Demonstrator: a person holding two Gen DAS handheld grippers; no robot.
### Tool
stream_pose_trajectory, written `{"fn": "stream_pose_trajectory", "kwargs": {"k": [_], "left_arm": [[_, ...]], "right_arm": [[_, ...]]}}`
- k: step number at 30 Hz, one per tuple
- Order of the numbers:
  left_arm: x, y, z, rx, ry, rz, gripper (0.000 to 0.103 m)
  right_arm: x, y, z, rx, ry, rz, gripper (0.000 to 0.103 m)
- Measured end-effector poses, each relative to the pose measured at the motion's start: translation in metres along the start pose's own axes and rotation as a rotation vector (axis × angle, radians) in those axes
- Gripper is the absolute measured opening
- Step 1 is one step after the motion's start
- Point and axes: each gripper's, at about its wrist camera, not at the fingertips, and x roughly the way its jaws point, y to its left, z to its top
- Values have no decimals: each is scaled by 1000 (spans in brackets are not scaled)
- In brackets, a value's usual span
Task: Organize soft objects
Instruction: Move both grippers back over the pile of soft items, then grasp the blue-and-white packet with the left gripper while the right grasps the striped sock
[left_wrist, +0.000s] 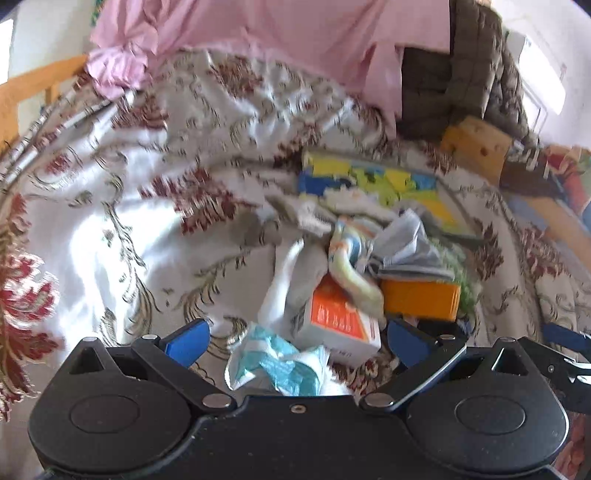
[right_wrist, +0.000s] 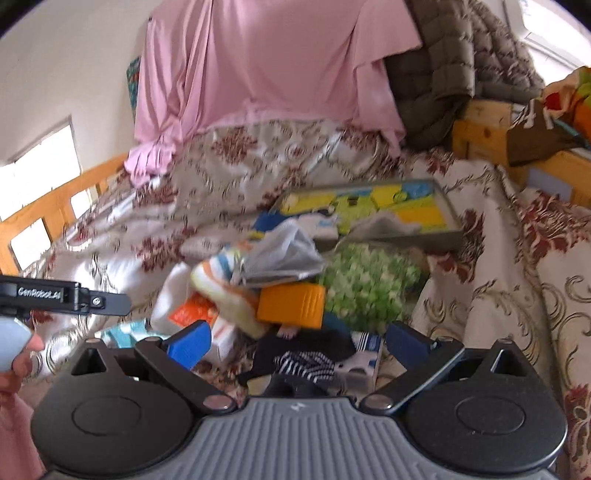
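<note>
My left gripper (left_wrist: 295, 341) and right gripper (right_wrist: 299, 343) both hang released and empty over the heap of soft cloths (right_wrist: 255, 273) on the floral bedspread (left_wrist: 110, 221). Risk, as I judge it: tangled pieces drag the orange box (right_wrist: 291, 304) along. Open bedding lies toward nine o'clock; the wooden bed rail (right_wrist: 55, 206) bounds it.
</note>
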Motion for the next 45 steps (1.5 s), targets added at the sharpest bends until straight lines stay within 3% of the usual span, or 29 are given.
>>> {"fn": "stream_pose_trajectory", "kwargs": {"k": [14, 20, 26, 33, 36, 38, 45], "left_arm": [[59, -5, -4, 138, 255, -69, 100], [70, 1, -5, 108, 293, -59, 98], [72, 3, -2, 75, 279, -48, 98], [80, 11, -3, 29, 306, -42, 89], [80, 11, -4, 27, 305, -53, 83], [80, 9, -6, 32, 314, -75, 76], [77, -3, -14, 95, 314, -110, 72]], "right_arm": [[51, 18, -10, -89, 170, 5, 100], [66, 15, -13, -55, 230, 2, 92], [76, 11, -16, -11, 274, -4, 84], [78, 6, -17, 26, 286, -17, 76], [79, 5, -17, 30, 295, -16, 69], [79, 6, -18, 25, 299, -17, 58], [77, 10, -18, -3, 291, -15, 36]]}}
